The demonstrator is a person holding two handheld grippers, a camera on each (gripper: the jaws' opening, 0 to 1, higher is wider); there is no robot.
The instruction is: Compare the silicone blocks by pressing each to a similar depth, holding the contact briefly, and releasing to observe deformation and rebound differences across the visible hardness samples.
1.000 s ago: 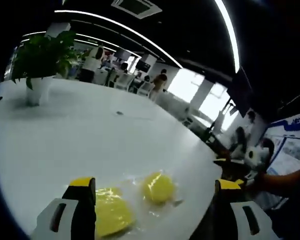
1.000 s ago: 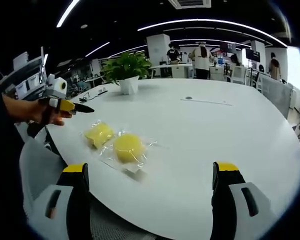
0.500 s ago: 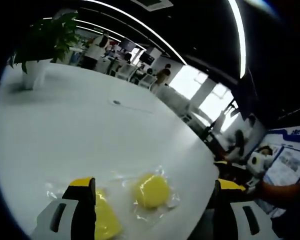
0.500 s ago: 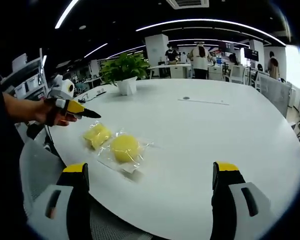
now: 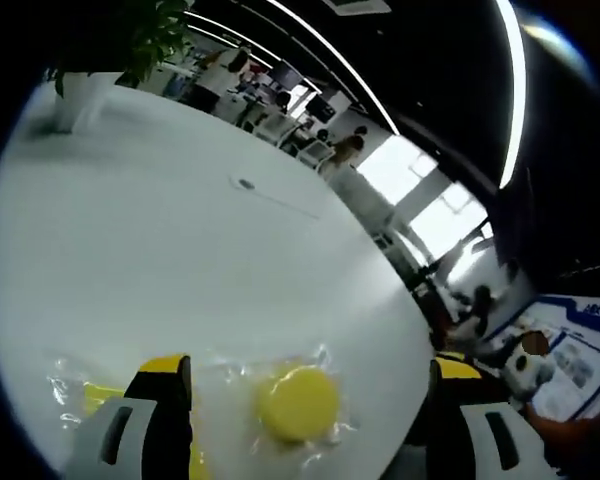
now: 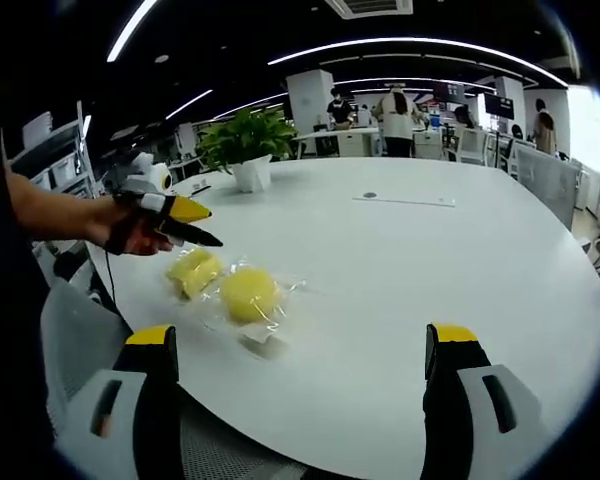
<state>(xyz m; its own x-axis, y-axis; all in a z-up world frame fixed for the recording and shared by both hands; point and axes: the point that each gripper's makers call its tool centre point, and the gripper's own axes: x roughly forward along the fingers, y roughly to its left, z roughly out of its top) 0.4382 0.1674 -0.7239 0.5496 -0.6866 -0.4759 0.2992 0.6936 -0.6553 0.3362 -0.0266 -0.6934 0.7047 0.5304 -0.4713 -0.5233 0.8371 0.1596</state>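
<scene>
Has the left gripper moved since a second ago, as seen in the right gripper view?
Yes. The left gripper has moved out over the white table, toward the potted plant, and now hangs just above the two wrapped yellow blocks.

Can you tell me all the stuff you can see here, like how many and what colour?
Round silicone block: one, yellow, in clear wrap, near the table edge.
Squarish silicone block: one, yellow, in clear wrap, beside the round one.
Table: one, white, large.
Potted plant: one, green in a white pot, far side of the table.
People: several, standing in the background.
Left tool: yellow and black, held in a hand above the squarish block, open.
Right tool: yellow-tipped, open, at the table's near edge.
</scene>
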